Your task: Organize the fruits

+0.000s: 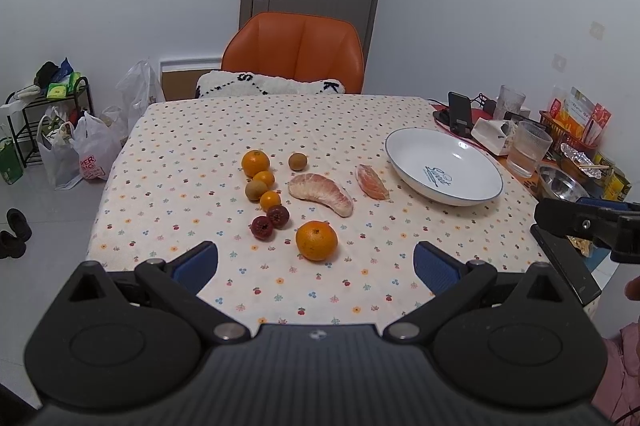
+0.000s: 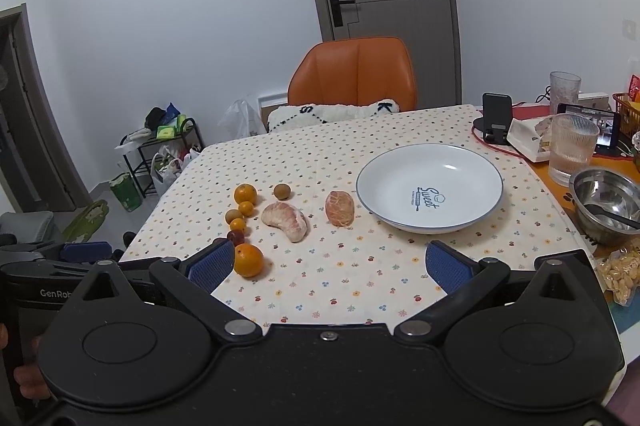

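Both claws wide open, empty: left claw (image 1: pixel 316 268), right claw (image 2: pixel 330 266), above near edge of tabletop (image 1: pixel 200 129). Fruits loose on cloth: big orange (image 1: pixel 316 240) nearest, pomelo piece (image 1: pixel 322 194) mid, peeled segment (image 1: pixel 372 181) just beside white plate (image 1: pixel 444 165). Plate holds no fruit.
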`<action>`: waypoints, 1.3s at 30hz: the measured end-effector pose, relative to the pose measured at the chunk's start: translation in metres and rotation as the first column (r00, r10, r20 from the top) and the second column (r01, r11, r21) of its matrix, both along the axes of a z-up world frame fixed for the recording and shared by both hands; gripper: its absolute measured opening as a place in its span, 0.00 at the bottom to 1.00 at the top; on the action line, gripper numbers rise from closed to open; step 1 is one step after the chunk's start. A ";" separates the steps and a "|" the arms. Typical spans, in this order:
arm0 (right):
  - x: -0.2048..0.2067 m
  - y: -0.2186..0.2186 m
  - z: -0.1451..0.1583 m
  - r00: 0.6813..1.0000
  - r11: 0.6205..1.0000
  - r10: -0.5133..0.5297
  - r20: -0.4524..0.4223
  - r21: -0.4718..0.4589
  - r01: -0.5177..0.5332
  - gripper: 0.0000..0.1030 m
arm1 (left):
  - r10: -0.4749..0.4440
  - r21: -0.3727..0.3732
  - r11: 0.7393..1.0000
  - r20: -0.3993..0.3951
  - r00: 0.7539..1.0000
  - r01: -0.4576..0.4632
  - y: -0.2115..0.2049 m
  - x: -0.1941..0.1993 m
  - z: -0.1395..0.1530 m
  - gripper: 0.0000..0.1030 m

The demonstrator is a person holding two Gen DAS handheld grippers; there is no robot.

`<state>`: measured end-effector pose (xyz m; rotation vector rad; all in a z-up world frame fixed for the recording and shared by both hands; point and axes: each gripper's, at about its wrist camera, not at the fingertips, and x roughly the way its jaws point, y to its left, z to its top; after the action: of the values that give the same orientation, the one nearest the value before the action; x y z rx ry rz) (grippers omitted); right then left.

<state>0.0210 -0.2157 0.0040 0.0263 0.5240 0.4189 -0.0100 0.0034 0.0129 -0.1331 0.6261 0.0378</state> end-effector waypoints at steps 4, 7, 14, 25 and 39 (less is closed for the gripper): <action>0.001 0.000 0.000 1.000 1.000 -0.002 -0.001 0.001 0.002 1.00 | 0.000 0.000 1.000 -0.001 1.000 0.000 0.000 0.000 0.000 1.00; 0.002 0.000 -0.001 1.000 1.000 0.000 -0.002 0.001 0.000 1.00 | -0.001 0.000 1.000 -0.001 1.000 0.001 0.001 0.001 -0.001 1.00; 0.012 0.000 -0.005 1.000 1.000 0.004 -0.002 0.014 -0.004 1.00 | -0.007 -0.010 1.000 -0.011 1.000 0.007 0.003 0.010 -0.005 1.00; 0.032 0.003 -0.016 1.000 0.999 0.018 -0.014 0.029 -0.018 1.00 | -0.003 -0.031 1.000 -0.013 1.000 0.002 0.007 0.031 -0.012 1.00; 0.056 0.015 -0.048 0.995 0.996 0.080 -0.053 0.038 -0.078 0.97 | -0.005 -0.100 0.995 0.003 1.000 0.005 0.019 0.054 -0.051 0.97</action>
<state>0.0767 -0.2009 -0.0439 0.0516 0.5725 0.5061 0.0435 0.0229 -0.0385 -0.2285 0.6257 0.0013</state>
